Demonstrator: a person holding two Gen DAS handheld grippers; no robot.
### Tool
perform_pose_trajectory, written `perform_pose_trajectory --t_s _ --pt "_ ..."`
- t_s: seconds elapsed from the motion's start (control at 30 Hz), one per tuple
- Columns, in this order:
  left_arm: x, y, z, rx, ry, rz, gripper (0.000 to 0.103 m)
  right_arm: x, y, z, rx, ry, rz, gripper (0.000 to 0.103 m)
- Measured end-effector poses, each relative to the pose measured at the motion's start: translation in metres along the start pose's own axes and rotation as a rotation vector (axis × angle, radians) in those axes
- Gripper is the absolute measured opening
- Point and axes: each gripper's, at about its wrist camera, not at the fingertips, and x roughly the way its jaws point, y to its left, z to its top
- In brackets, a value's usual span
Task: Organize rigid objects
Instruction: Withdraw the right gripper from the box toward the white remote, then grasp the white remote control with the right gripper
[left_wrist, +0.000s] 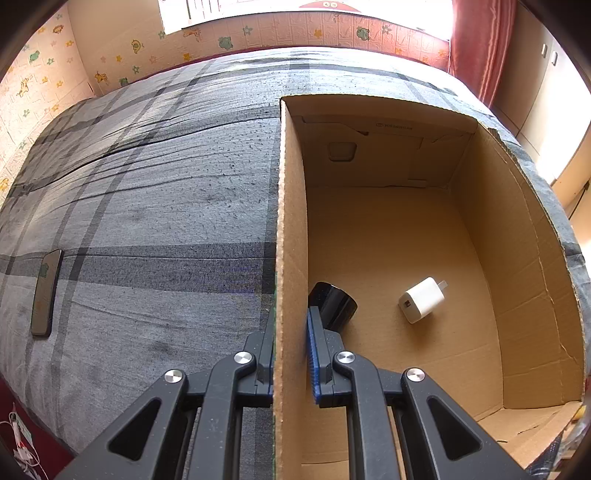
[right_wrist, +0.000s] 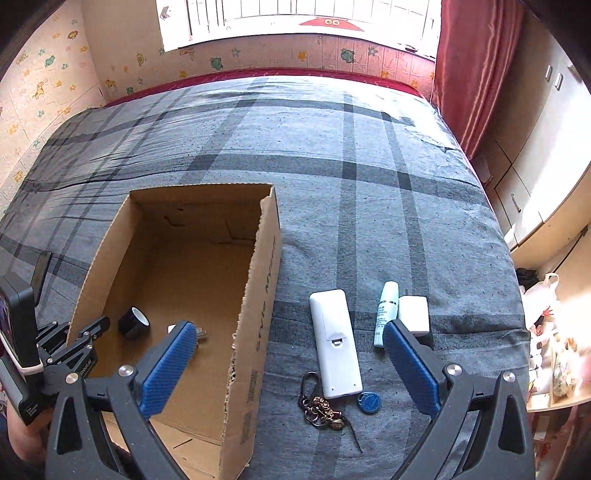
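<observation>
On the bed (right_wrist: 369, 177), the left tool (left_wrist: 290, 354) is clamping the cardboard box's (right_wrist: 258, 288) wall, while the right tool (right_wrist: 290, 354) is hanging with jaws spread wide and empty. Inside the box a black tape roll (left_wrist: 334, 304) and white charger (left_wrist: 421, 300) are lying; the remote (right_wrist: 334, 343) and keys (right_wrist: 321, 406) are lying beside it.

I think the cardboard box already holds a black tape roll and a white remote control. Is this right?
Not quite. Beside the black tape roll, the cardboard box holds a white charger plug, as the left wrist view shows. The white remote control lies outside on the bedsheet.
</observation>
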Motion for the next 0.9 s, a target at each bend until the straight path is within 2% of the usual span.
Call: perform_pose_trajectory --t_s 0.27,0.4,0.67,0.9 --pt "0.0 0.001 -0.001 -0.007 -0.002 -0.006 0.014 0.021 -0.046 -0.012 0.141 -0.007 0.002 0.103" --pt "0.0 0.0 -0.001 -0.001 -0.004 0.0 0.014 0.044 -0.064 -0.025 0.189 0.025 -0.007 0.103" --pt "-0.001 0.0 -0.001 -0.004 -0.003 -0.001 0.014 0.084 -0.073 -0.046 0.166 0.047 -0.024 0.103" --pt "0.0 0.0 -0.001 -0.005 -0.002 0.0 0.014 0.112 -0.068 -0.053 0.156 0.112 -0.007 0.102"
